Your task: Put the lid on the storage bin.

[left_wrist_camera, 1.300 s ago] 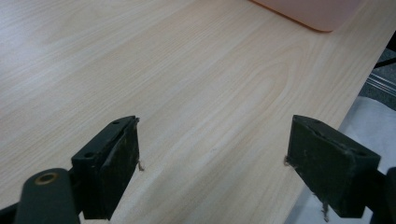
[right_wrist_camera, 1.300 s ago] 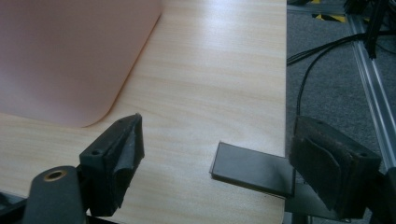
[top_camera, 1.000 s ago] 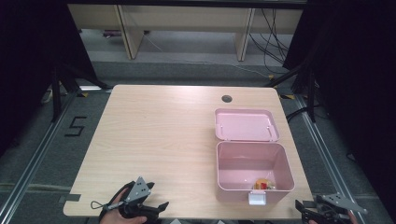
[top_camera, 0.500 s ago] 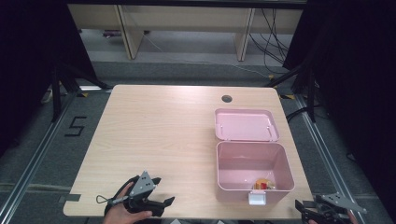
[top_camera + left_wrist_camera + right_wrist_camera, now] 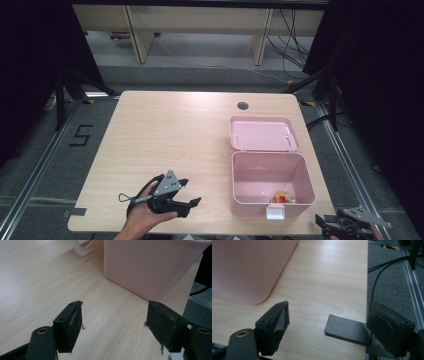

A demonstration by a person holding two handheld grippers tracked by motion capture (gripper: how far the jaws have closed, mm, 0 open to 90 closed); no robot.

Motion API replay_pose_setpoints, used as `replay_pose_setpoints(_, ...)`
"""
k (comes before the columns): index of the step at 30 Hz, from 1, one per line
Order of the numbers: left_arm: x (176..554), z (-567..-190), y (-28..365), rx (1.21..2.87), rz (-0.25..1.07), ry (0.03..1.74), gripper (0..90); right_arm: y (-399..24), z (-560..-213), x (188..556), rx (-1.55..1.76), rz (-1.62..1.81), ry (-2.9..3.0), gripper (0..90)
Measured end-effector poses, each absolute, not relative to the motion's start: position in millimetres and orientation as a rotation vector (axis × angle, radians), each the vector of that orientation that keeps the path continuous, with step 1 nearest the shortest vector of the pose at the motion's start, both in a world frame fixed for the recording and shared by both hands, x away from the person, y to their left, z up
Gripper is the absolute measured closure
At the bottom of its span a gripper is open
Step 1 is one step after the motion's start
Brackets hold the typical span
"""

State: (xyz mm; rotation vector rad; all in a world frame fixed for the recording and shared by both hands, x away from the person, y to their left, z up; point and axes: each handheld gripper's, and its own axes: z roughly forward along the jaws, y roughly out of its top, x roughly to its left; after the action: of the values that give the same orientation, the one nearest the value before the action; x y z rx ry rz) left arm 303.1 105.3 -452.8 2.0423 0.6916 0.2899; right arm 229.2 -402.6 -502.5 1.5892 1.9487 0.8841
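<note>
Left gripper (image 5: 192, 201) gapes empty beside the pink box (image 5: 272, 182); right gripper (image 5: 327, 322) also gapes at the table (image 5: 165, 135) corner

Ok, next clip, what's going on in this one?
A person holds a gripper in each hand at a wooden table. The left gripper, jaws open and holding nothing, hovers near the front edge, pointing toward a pink box whose hinged lid lies flat behind it. A small orange item sits inside. The right gripper, also open and holding nothing, is at the table's front right corner.
</note>
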Motion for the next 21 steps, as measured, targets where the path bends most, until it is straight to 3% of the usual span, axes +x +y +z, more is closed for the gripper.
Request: replay_pose_setpoints(21, 352.7, -414.4, 47.1, 1.970, 0.217, 0.670, 49.3, -404.2, -500.9, 234.5, 1.590, 0.884, 1.954, 19.5)
